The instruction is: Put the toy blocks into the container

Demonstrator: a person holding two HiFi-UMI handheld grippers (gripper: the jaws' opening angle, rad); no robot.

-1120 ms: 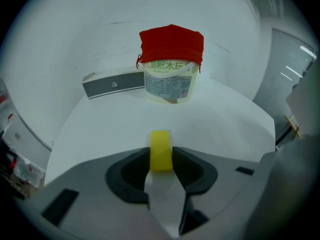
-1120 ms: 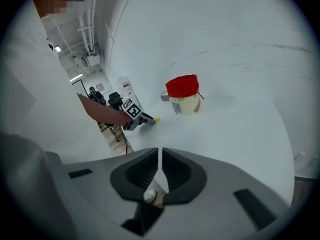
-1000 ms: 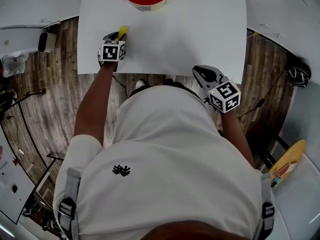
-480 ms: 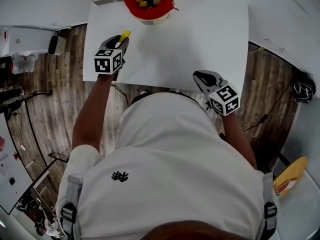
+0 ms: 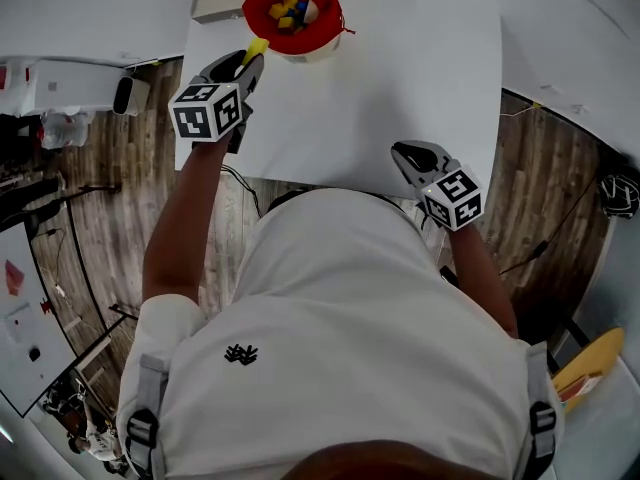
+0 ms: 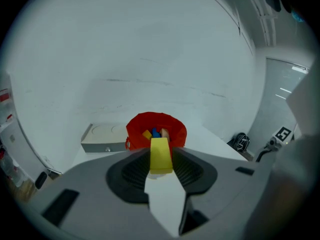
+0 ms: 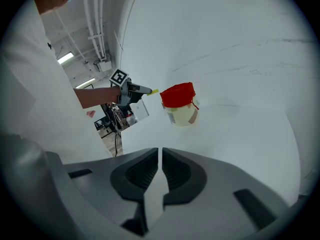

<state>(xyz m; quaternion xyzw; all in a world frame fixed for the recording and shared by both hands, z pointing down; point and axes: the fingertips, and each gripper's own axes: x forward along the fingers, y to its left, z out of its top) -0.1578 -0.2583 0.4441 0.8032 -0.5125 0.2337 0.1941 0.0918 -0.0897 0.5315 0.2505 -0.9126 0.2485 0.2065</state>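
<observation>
— What's changed on your left side?
— I've lifted the left gripper [image 5: 243,66] off the worktop [image 5: 400,78] and carried it toward the container [image 5: 334,13]. A second ago it sat low near the front edge; now it hangs just short of the red rim. Its jaws stay clamped on the yellow block [image 5: 256,48], with the same pinch throughout.
— Is the block over the opening yet?
— Not quite (the head view puts it just beside the rim, on the near-left side). In the left gripper view the container sits dead ahead beyond the block, with other blocks [image 5: 290,10] already inside.
— And the right?
— The right gripper [image 5: 408,153] has hardly shifted. It waits at the worktop's near edge, jaws drawn together on nothing.
— So where does that leave us?
— I judge the carry nearly done: a little further forward, then release. I see no other loose block on the worktop.
</observation>
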